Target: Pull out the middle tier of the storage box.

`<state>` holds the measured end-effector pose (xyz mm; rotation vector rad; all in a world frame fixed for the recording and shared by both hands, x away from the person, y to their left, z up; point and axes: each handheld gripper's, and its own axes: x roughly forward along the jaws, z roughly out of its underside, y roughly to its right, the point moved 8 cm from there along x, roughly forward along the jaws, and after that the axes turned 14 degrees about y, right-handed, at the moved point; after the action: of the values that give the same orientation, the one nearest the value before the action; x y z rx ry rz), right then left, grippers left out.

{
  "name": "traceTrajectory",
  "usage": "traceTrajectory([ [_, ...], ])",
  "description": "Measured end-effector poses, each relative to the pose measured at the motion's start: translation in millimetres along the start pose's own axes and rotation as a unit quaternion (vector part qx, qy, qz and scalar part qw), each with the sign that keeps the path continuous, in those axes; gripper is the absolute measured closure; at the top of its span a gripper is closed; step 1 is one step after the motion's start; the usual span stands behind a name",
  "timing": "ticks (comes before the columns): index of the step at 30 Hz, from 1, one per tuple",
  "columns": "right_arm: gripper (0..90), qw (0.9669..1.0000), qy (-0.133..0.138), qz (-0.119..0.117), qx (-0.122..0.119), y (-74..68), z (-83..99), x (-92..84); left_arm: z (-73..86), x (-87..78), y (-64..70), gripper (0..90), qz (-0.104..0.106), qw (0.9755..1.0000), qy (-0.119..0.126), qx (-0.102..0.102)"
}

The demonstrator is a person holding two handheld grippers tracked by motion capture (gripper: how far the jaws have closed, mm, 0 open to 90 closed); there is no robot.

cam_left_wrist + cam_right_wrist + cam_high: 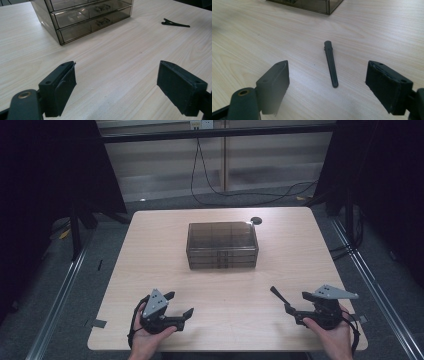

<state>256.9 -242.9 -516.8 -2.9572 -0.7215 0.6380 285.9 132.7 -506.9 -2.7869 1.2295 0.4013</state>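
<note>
Pale wood table [150, 270], black hair clip [331, 63] just ahead of gaping right tongs [327, 85], left tongs [116, 85] open too

L gripper [181, 304], R gripper [291, 299] — fingers apart.

Wooden table [150, 270] bears drawer box [222, 244], hair clip [279, 295].

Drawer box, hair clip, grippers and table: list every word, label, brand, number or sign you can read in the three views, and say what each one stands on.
None can be read in any view.
Drawer box: smoky plastic, no print visible.
Hair clip: plain black, no marking.
Left gripper and right gripper: no lettering visible.
Small pale plate on the far rail: too small and blurred to read.
</note>
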Motion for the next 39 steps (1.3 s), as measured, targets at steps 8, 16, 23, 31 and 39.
traceTrajectory([
  [8,20.0,0.9999,0.010,-0.002,0.009,3.0,-1.9,-2.7,1.2,0.0,-0.4,15.6,0.000,1.0000,-0.004,0.002],
  [16,20.6,0.9999,0.010,-0.006,0.010,1.7,-1.9,-1.1,4.0,2.7,-1.3,21.9,-0.003,0.9998,-0.014,0.014],
  [23,21.9,0.9998,0.014,-0.006,0.011,1.8,-3.6,-1.5,5.2,3.3,2.6,27.3,-0.002,0.9996,-0.014,0.026],
  [31,22.4,0.9998,0.013,-0.014,0.009,-3.6,-2.5,-1.0,3.3,3.7,8.6,34.4,0.004,0.9986,-0.012,0.051],
  [39,22.6,0.9997,0.018,-0.013,0.014,-4.0,-3.9,-2.8,1.9,6.6,14.5,37.0,0.004,0.9958,-0.013,0.091],
])
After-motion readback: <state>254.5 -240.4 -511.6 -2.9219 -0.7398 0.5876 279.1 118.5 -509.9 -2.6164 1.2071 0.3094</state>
